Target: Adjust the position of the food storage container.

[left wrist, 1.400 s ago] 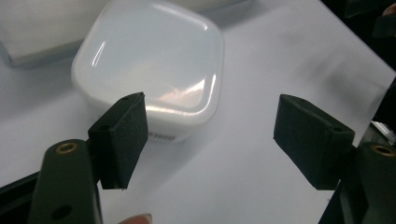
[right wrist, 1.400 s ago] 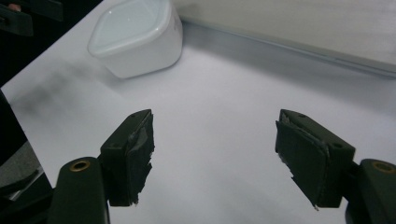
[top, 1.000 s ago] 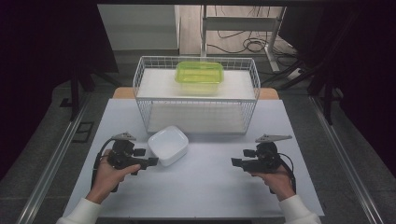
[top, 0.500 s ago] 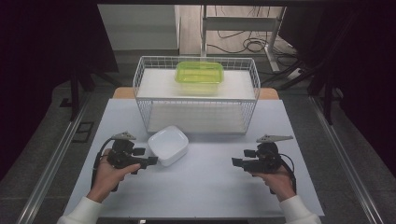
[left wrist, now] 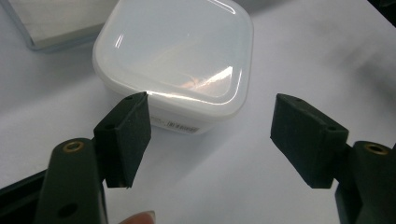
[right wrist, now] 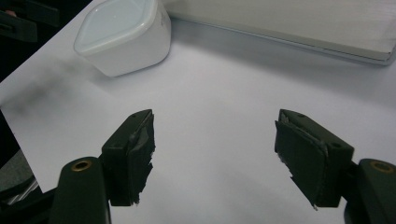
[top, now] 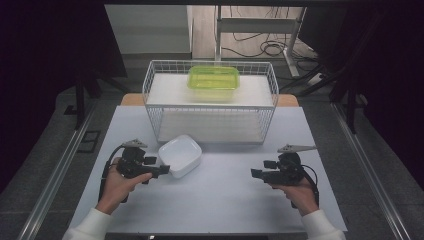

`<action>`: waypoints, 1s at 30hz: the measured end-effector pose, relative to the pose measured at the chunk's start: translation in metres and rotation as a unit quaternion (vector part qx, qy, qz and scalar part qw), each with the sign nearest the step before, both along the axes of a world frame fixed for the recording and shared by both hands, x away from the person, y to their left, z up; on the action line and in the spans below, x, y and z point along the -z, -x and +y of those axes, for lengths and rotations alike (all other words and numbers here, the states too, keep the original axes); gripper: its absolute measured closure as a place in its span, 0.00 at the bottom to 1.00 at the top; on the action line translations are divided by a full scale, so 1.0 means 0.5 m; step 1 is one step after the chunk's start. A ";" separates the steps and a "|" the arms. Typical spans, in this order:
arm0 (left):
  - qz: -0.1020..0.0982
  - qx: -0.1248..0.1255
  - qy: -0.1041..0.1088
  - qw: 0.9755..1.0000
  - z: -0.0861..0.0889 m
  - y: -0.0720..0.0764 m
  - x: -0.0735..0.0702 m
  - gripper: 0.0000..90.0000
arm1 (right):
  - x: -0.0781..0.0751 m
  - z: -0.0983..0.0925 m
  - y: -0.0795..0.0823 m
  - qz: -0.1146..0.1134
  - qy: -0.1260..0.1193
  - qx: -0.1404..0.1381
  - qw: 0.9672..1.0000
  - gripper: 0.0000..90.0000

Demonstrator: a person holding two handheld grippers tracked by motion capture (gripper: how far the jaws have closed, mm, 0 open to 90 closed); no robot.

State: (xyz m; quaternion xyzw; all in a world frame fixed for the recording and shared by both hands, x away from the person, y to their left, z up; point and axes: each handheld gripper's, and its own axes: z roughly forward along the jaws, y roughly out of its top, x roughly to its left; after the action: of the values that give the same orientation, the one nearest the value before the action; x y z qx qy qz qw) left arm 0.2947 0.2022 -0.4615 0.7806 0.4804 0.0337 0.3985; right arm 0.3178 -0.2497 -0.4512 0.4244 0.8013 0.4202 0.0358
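Though small from above, tub's label (left wrist: 180,126).

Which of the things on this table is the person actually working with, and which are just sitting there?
In use:
left gripper, jaws open, at the white lidded container
right gripper, open, waiting over bare table

Just lying about:
wire basket
green container inside the basket

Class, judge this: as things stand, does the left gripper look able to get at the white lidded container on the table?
Probably yes. The left gripper stands open right before the white container, with bare table between and nothing blocking it.
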 end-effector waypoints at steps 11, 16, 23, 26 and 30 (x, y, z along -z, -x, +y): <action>-0.004 -0.021 -0.002 1.000 0.000 -0.031 -0.020 0.34 | 0.001 0.004 0.004 0.003 0.007 -0.003 1.000 0.32; -0.002 -0.023 -0.014 1.000 -0.001 -0.054 -0.028 0.36 | 0.003 0.002 0.004 0.004 0.007 -0.002 1.000 0.32; -0.012 -0.035 -0.048 0.998 -0.007 -0.114 -0.035 0.51 | 0.008 -0.003 0.002 0.010 0.011 0.002 1.000 0.32; -0.013 -0.035 -0.059 0.998 -0.009 -0.134 -0.032 0.62 | 0.010 -0.004 0.001 0.011 0.011 0.003 1.000 0.32; -0.006 -0.038 -0.073 0.997 -0.012 -0.158 -0.028 0.78 | 0.011 -0.004 -0.001 0.016 0.013 0.006 1.000 0.33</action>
State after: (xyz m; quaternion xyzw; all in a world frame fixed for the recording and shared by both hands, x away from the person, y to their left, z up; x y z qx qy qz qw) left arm 0.3735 0.1964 -0.4475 0.7887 0.5033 0.0883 0.3418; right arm 0.3183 -0.2520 -0.4569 0.4352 0.8046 0.4029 0.0309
